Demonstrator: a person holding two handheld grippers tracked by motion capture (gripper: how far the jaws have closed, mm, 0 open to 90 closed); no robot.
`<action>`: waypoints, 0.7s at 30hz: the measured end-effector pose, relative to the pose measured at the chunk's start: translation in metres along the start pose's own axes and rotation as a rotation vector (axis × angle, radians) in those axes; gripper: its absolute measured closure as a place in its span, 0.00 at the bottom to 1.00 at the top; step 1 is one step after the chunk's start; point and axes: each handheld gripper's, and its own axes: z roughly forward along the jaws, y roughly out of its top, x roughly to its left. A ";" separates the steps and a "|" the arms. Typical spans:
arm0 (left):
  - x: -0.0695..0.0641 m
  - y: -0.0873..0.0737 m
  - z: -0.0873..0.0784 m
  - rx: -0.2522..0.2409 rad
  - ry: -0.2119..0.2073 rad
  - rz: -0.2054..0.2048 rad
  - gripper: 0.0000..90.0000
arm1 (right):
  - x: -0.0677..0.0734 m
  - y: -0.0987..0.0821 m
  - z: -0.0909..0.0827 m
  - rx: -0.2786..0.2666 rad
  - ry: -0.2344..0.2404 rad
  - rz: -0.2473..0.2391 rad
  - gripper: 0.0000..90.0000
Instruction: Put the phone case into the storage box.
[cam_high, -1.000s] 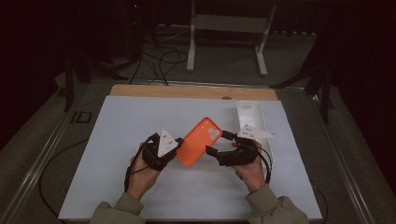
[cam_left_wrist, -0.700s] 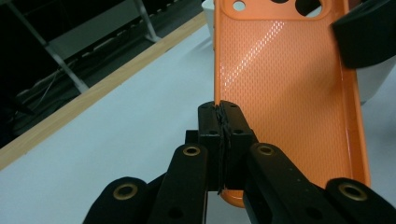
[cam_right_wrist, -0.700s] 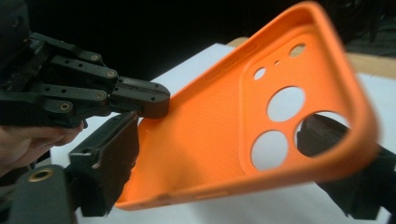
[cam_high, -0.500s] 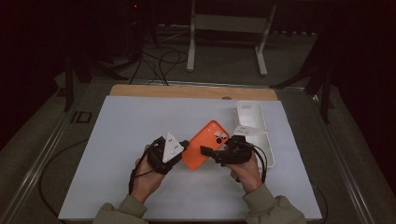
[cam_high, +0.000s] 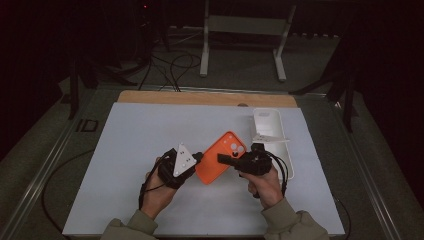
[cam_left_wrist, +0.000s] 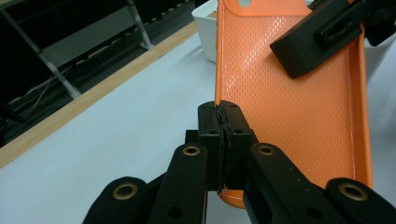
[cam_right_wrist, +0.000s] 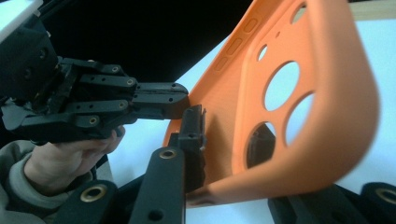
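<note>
Both hands level, left gripper (cam_high: 197, 159) and right gripper (cam_high: 222, 159) pinching orange case (cam_high: 220, 160).

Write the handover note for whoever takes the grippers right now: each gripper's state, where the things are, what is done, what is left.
Left gripper: shut on the long edge of the orange phone case.
Right gripper: jaws have just been closing, one inside the case and one behind its back wall near the camera holes; whether the pads press yet cannot be told.
Case is held between both grippers above the white mat.
White tray stands at the mat's far right corner.
Done: case lifted and passed to two-handed hold.
Left: probably finish the right grip, then release the left.
</note>
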 end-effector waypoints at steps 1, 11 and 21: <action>0.000 -0.001 0.000 -0.003 -0.005 0.000 1.00 | 0.000 0.000 0.000 -0.002 0.004 0.003 0.86; -0.002 -0.003 0.001 -0.005 -0.038 -0.008 0.98 | 0.008 0.002 -0.003 -0.014 -0.007 -0.044 0.95; 0.001 -0.005 0.001 0.003 -0.065 -0.027 0.97 | 0.010 0.001 -0.003 -0.008 -0.013 -0.059 0.95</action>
